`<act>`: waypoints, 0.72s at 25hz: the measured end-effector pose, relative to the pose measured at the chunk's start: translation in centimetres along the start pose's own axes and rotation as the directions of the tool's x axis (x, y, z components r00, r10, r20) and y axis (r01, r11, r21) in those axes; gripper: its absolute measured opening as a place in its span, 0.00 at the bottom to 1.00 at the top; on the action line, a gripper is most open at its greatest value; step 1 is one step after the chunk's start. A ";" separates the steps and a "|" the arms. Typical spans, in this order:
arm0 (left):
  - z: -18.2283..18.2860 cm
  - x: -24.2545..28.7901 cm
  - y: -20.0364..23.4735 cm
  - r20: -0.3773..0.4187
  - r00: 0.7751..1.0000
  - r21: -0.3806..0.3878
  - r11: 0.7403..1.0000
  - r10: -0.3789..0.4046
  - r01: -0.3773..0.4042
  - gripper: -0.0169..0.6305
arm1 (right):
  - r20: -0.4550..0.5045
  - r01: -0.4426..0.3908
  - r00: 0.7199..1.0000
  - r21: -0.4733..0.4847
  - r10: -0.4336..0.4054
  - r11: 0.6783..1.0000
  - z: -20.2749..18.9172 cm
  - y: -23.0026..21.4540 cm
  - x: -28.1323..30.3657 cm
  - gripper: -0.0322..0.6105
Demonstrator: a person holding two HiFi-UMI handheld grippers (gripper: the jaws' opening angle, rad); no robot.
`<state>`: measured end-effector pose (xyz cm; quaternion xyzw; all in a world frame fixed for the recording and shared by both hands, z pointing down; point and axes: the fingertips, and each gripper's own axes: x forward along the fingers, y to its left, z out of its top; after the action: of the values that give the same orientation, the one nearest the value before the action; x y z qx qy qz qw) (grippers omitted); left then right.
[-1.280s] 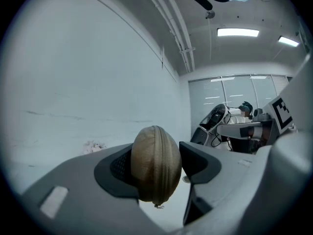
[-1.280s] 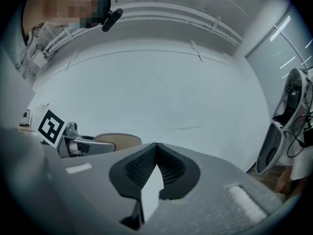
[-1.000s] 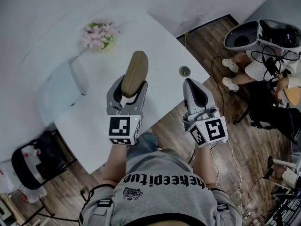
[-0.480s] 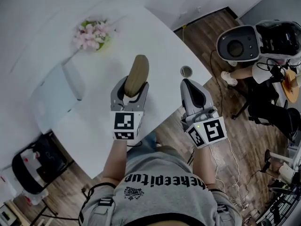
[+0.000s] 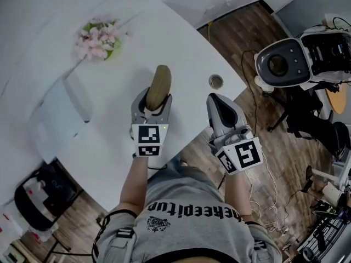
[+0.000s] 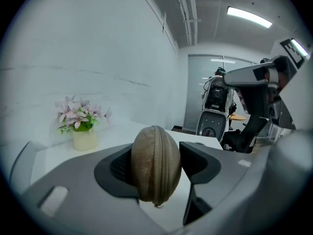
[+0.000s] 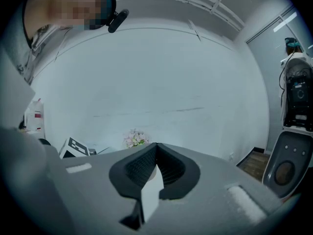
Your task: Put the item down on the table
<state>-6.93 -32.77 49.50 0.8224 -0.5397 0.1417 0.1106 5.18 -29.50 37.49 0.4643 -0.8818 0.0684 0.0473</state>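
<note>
A tan oval zip pouch stands on end between the jaws of my left gripper, above the white table. In the left gripper view the pouch fills the gap, zip seam facing the camera, with both dark pads against its sides. My left gripper is shut on it. My right gripper hovers past the table's near edge, over the wooden floor. Its jaws meet at the tips with nothing between them.
A pot of pink flowers stands at the table's far left. A small round cup sits near the right corner. A pale flat tray-like thing lies at the left. A white machine and a black chair stand on the floor.
The left gripper keeps its hold on the pouch and has drifted slightly toward the person. The right gripper stays shut. The head view has turned, so the table shifts in frame.
</note>
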 end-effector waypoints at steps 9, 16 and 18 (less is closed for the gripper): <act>-2.4 2.2 -0.1 -0.053 0.999 0.009 1.000 -0.008 0.008 0.46 | -0.029 0.021 0.999 0.001 -0.021 1.000 -0.9 -0.9 0.4 0.04; -3.7 3.3 -0.1 -0.083 0.996 0.008 1.000 -0.016 0.017 0.46 | -0.045 0.030 0.999 0.003 -0.030 1.000 -1.2 -1.4 1.0 0.04; -4.1 3.6 -0.1 -0.093 0.995 0.001 1.000 -0.019 0.020 0.46 | -0.049 0.030 0.998 0.002 -0.030 1.000 -1.2 -1.4 1.1 0.04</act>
<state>-5.94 -34.43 54.58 0.8203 -0.5257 0.1794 0.1362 5.78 -30.96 38.97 0.4758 -0.8732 0.0802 0.0692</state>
